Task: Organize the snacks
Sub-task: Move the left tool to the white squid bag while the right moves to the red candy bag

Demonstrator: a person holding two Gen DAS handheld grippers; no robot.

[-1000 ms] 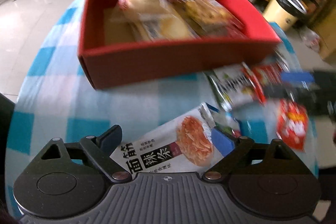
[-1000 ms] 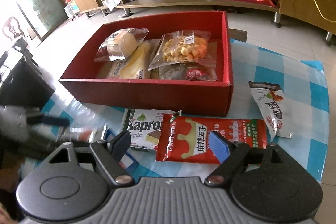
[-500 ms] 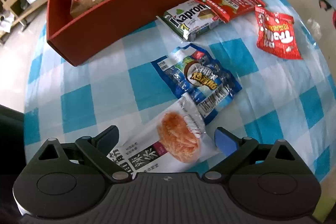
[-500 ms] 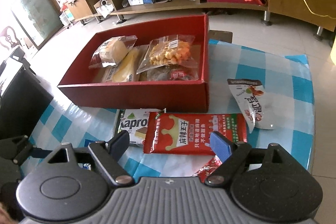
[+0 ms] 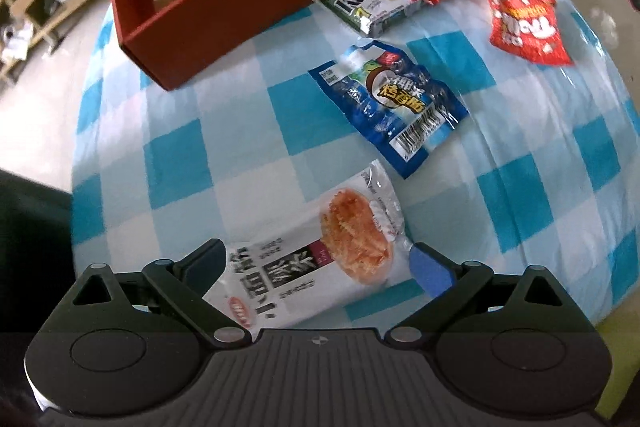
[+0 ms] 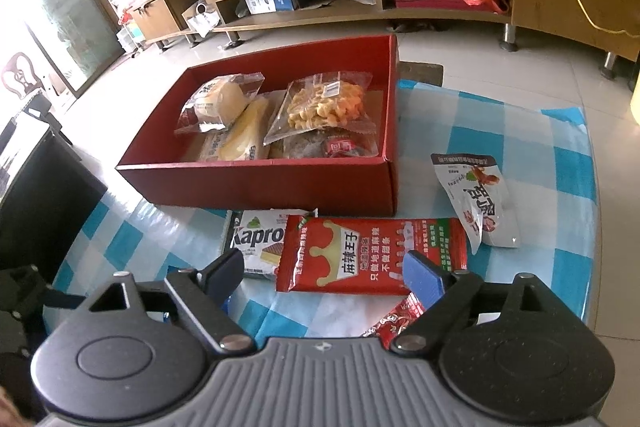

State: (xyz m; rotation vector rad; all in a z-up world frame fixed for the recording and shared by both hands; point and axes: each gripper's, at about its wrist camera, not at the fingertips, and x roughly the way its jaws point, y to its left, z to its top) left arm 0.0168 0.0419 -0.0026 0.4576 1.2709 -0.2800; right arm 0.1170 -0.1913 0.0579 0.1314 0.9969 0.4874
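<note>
The snacks are in two groups. Some already sit in the red box (image 6: pixel 280 183) at the far side of the desk (image 5: pixel 248 155), so they are put away. The rest lie flat on the checked cloth, near the box, waiting to go in.

The white packet (image 5: pixel 320 259) lies nearest, between the spread fingers of the left tool (image 5: pixel 316 267). The fingers stand wide apart and do not press on it, so it looks like the next one to be picked up. The blue packet (image 5: pixel 392 107) lies just past it.

The right tool (image 6: pixel 324 271) hangs over the long red packet (image 6: pixel 372 255), which lies partly on the Kapron packet (image 6: pixel 256 243), right by the box's near wall. Its fingers are apart too, and hold nothing. A small red packet (image 5: pixel 524 23) lies to the right, and a white and red one (image 6: pixel 480 199) lies right of the box.
</note>
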